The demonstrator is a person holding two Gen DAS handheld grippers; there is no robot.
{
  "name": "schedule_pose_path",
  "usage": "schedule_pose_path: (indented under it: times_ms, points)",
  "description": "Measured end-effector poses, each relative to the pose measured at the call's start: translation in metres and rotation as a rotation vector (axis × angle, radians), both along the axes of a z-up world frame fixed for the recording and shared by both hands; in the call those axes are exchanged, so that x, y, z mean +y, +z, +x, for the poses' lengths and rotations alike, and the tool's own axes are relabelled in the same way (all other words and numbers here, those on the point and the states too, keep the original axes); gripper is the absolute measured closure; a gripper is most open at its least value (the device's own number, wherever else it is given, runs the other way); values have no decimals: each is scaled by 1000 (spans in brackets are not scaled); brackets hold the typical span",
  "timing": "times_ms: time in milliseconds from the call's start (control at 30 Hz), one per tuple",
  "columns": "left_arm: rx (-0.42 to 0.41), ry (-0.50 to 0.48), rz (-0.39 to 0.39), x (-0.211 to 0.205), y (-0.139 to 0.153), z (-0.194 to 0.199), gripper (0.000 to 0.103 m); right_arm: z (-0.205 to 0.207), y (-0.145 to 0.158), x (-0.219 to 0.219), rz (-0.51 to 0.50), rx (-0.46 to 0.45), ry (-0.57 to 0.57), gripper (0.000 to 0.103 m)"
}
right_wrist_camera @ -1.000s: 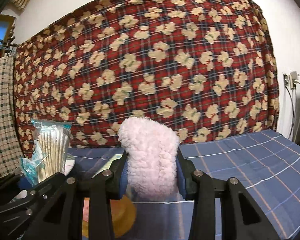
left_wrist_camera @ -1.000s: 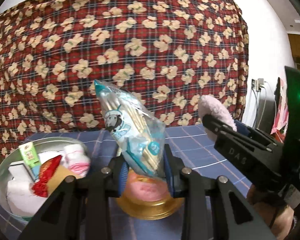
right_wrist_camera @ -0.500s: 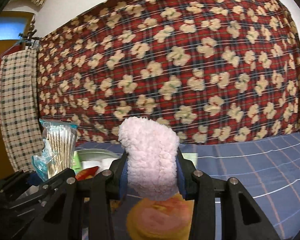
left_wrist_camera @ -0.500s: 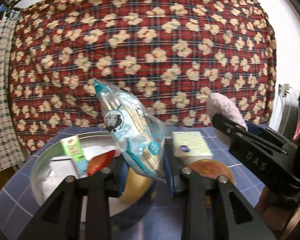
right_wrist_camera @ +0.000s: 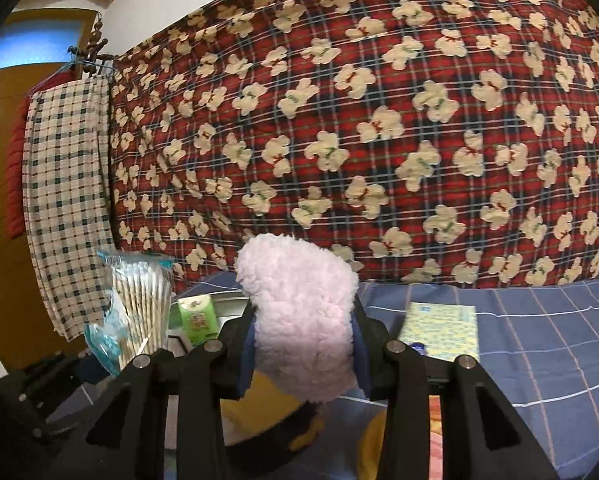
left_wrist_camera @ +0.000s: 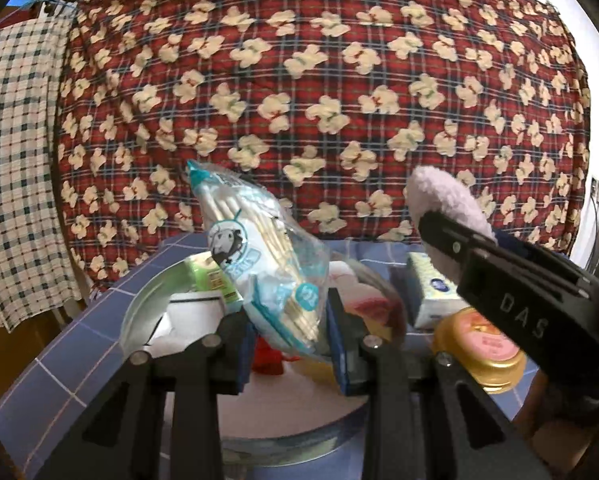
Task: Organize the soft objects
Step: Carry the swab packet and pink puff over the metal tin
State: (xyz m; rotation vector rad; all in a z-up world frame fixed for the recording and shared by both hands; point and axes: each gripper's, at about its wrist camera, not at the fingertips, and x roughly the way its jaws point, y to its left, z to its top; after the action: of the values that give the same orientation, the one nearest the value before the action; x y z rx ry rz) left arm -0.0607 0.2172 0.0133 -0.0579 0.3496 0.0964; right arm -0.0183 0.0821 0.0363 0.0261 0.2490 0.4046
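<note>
My left gripper is shut on a clear bag of cotton swabs, held upright above a round metal basin. The basin holds a green tissue pack, white items and something red. My right gripper is shut on a fluffy pink pad. In the left wrist view that pink pad and the right gripper's black body show at the right. In the right wrist view the swab bag stands at the left.
A yellow patterned tissue pack and a gold-rimmed round tin lie on the blue checked cloth right of the basin. A red floral blanket hangs behind, a checked cloth at the left.
Both grippers have swung left with their loads. The basin has come from the left edge to under the left gripper, and the tin has slid to the right. Neither grip has changed.
</note>
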Motion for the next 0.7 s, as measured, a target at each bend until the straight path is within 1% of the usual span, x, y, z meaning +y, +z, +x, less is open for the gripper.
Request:
schedule_pose_path:
  times_ms: [167, 367, 600, 700]
  points:
    - [15, 24, -7, 15, -5, -1, 73, 5, 1, 19, 2, 11, 29, 60]
    - [40, 27, -3, 27, -11, 0, 73, 16, -1, 37, -16, 29, 34, 60]
    - [83, 5, 31, 34, -17, 4, 73, 35, 1, 46, -21, 73, 28, 60]
    - [109, -10, 70, 31, -19, 8, 73, 43, 5, 53, -34, 81, 32, 61]
